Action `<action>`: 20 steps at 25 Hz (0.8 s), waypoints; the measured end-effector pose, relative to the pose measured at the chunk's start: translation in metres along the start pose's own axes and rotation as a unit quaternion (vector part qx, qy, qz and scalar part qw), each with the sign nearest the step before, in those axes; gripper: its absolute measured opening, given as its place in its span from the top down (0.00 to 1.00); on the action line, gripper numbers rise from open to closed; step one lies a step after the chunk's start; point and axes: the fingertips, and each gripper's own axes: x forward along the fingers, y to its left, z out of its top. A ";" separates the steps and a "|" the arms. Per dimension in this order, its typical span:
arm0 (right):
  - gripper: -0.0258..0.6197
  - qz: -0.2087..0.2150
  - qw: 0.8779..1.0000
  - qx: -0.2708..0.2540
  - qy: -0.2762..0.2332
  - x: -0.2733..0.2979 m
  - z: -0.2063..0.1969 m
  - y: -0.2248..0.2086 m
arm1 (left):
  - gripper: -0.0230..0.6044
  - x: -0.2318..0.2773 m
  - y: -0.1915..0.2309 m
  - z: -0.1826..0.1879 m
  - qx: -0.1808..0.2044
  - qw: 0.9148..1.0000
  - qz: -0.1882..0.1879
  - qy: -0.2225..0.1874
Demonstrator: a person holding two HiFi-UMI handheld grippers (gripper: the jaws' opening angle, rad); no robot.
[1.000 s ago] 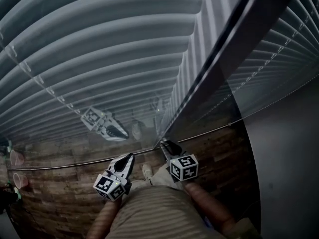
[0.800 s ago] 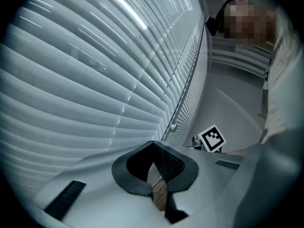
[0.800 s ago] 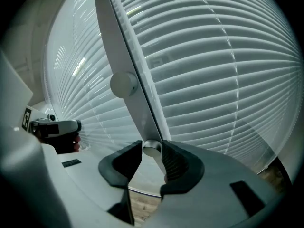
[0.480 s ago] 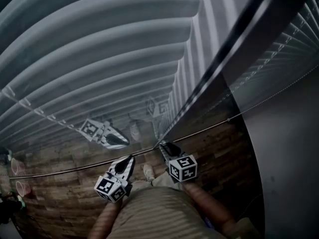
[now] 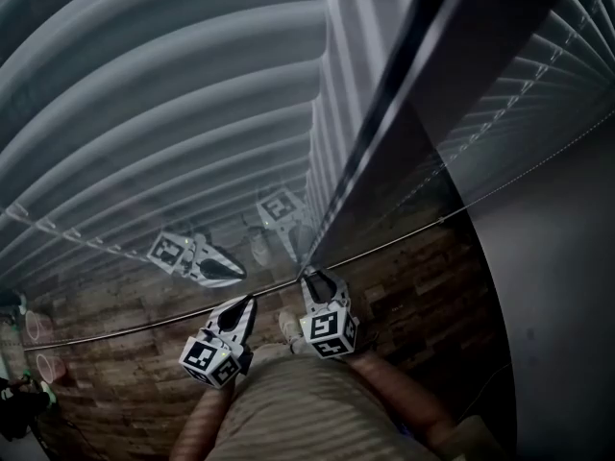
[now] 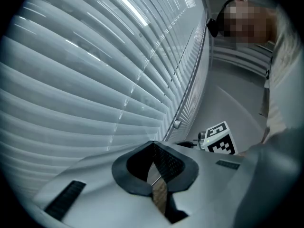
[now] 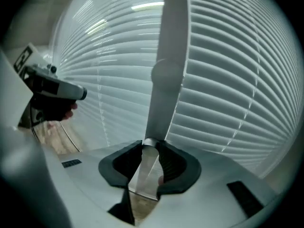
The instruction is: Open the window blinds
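Observation:
Grey slatted window blinds [image 5: 173, 113] fill the upper left of the head view, shut flat, and they also fill the left gripper view [image 6: 95, 80] and the right gripper view [image 7: 228, 80]. The tilt wand [image 5: 384, 142] hangs down in front of them as a long slanting bar. My right gripper [image 5: 312, 275] is shut on its lower end, and the pale wand [image 7: 166, 80] runs straight down between the pads [image 7: 148, 144]. My left gripper [image 5: 252, 301] sits just to the left, off the wand, its tips [image 6: 153, 144] together with nothing held.
Wood-plank floor [image 5: 115, 373] lies below, crossed by a thin rail [image 5: 144, 320]. A plain grey wall [image 5: 557, 305] stands at the right, with a second blind [image 5: 538, 75] above it. My own trousers [image 5: 298, 401] fill the bottom middle. Both grippers are reflected faintly in the blinds.
The right gripper has rolled on the wand and its marker cube has swung left, closer to the left gripper. The left gripper has hardly shifted.

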 end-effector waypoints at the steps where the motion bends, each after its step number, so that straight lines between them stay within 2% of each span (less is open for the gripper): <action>1: 0.78 -0.017 0.999 -0.038 0.004 -0.002 0.000 -0.001 | 0.94 0.001 -0.002 0.001 0.002 1.000 -0.001 0.001; 4: 0.78 -0.054 0.990 -0.133 0.013 -0.002 -0.001 0.000 | 0.94 0.001 0.000 0.000 0.002 1.000 0.005 0.006; 6: 0.78 -0.060 0.987 -0.151 0.009 -0.001 -0.002 0.002 | 0.94 -0.001 0.002 -0.002 0.001 1.000 0.009 0.008; 8: 0.77 -0.041 0.992 -0.116 -0.001 0.000 -0.004 0.004 | 0.94 -0.002 0.003 -0.003 0.001 1.000 0.009 0.009; 10: 0.76 0.004 0.999 -0.037 -0.005 0.004 -0.010 0.007 | 0.94 -0.002 0.003 -0.005 0.003 1.000 0.007 0.010; 12: 0.61 0.061 0.995 0.073 -0.012 0.006 -0.017 0.010 | 0.94 -0.003 0.003 -0.007 0.009 1.000 0.005 0.012; 14: 0.61 0.107 0.975 0.191 -0.027 0.006 -0.022 0.008 | 0.94 -0.004 0.002 -0.009 0.010 1.000 0.004 0.015; 17: 0.61 0.152 0.923 0.350 -0.054 0.003 -0.022 -0.003 | 0.94 -0.005 0.001 -0.010 0.010 1.000 0.004 0.019; 18: 0.61 0.160 0.907 0.385 -0.062 0.003 -0.021 -0.007 | 0.94 -0.004 0.000 -0.010 0.010 1.000 0.003 0.020; 20: 0.71 0.173 0.887 0.421 -0.070 0.004 -0.020 -0.010 | 0.94 -0.004 -0.001 -0.010 0.012 1.000 0.001 0.020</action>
